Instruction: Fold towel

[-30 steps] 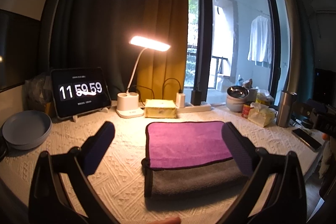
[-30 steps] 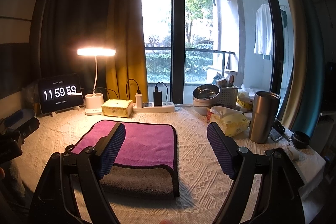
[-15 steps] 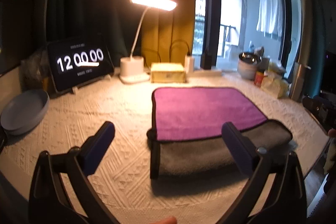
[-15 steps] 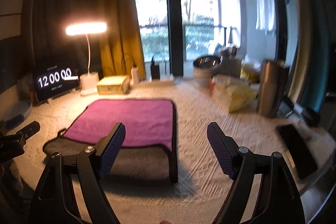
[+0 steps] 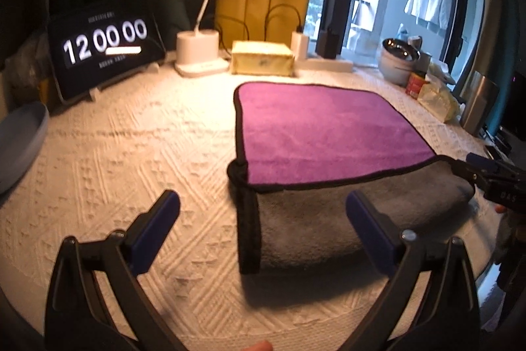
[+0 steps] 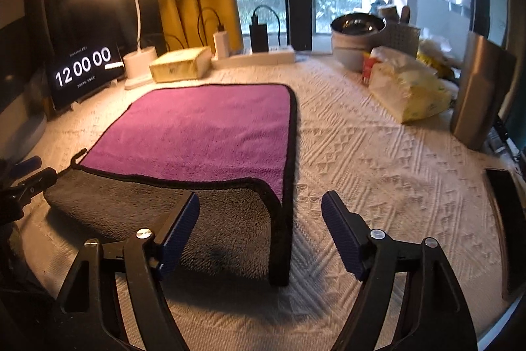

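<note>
Left wrist view first. The left tool has its fingers spread wide apart and holds nothing. The towel lies on the counter ahead of it and a bit to the right, purple side up, with the near edge turned over so the grey backing shows. The towel's near-left corner sits between the two fingertips in the picture, but I can't tell whether the tool is level with it or above it. Biggest risk, I'd guess: the textured white cloth covering the counter. Close too low and you pinch that along with the towel, and the whole cover drags. There's also a small loop at the left edge that could snag a finger. At the far right of this view the right tool pokes in beside the towel's other corner, mostly cut off.

Right wrist view. The right tool is also spread open and empty, with the towel's near-right corner between and just past its fingertips. The left finger overlaps the grey flap, so whatever lies under it is hidden. If only one layer gets pinched, the fold could come out crooked. To the right stand a tissue pack and a steel tumbler, well clear for now, but a wide swing might knock them. Edges are blurry here, and the counter's front edge is cut off.
</note>
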